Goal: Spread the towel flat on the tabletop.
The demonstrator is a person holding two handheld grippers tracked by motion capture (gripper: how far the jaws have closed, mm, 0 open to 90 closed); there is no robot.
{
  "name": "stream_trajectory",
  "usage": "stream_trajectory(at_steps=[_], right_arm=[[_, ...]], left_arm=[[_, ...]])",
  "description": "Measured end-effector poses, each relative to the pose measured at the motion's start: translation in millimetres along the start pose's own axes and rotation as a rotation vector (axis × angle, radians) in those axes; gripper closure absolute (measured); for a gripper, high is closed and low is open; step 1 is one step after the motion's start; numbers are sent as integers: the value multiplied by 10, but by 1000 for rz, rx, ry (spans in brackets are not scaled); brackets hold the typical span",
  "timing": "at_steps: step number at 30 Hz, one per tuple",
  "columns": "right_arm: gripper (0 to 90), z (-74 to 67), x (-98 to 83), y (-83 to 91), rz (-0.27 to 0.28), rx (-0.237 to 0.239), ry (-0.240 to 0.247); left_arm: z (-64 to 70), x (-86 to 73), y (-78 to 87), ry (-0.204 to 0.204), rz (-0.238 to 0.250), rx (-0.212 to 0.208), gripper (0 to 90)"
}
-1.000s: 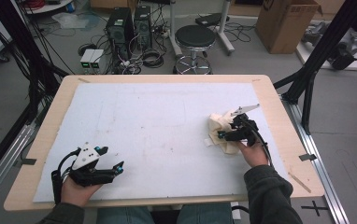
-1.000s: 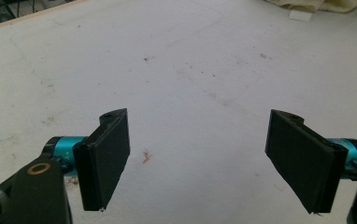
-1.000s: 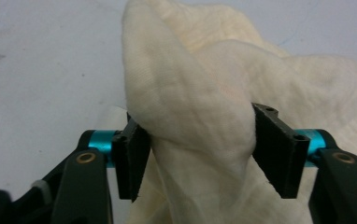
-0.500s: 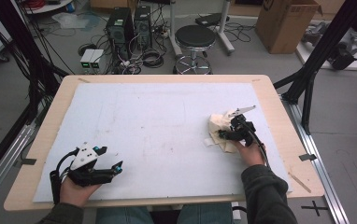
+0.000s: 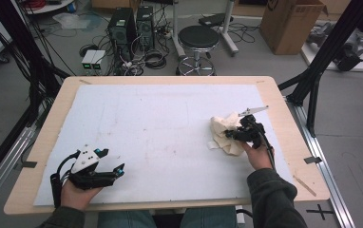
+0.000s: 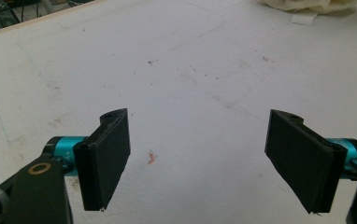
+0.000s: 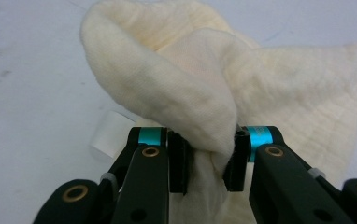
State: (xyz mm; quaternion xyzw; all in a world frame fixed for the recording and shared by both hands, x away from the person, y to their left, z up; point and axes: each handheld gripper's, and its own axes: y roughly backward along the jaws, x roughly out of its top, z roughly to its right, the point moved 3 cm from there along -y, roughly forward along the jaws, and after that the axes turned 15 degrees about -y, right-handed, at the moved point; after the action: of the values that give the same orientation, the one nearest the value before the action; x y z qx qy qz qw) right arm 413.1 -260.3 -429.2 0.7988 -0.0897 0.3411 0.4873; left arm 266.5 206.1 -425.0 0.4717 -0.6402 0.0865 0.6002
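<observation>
Closing in over the last moment, the right gripper (image 5: 233,133) had its fingers (image 7: 180,163) clenched on a raised fold of the cream cloth (image 5: 224,133), pinched between both pads, while the left gripper stayed put. Largest was the white surface (image 5: 160,128), marked with faint stains, carrying the crumpled cloth at its right side. At the near left, the left gripper (image 5: 115,172) rested with fingers (image 6: 106,158) spread wide and released. A small white label (image 7: 106,133) lay beside the cloth, its writing unreadable.
</observation>
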Motion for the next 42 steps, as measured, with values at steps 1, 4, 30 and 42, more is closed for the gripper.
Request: stream_trajectory(at_steps=[1,4,30,42], right_arm=[[766,-58,29,43,3,14,12],[766,-166,74,88,3,37,27],[766,-1182,453,-75,18,200,123],[762,-1578,501,-446,-6,243,137]], left_arm=[[0,1,-3,0,2,0,227],[0,7,-1,-4,0,-1,227],[-20,5,34,-8,12,15,226],[-33,-1,44,-4,19,14,226]])
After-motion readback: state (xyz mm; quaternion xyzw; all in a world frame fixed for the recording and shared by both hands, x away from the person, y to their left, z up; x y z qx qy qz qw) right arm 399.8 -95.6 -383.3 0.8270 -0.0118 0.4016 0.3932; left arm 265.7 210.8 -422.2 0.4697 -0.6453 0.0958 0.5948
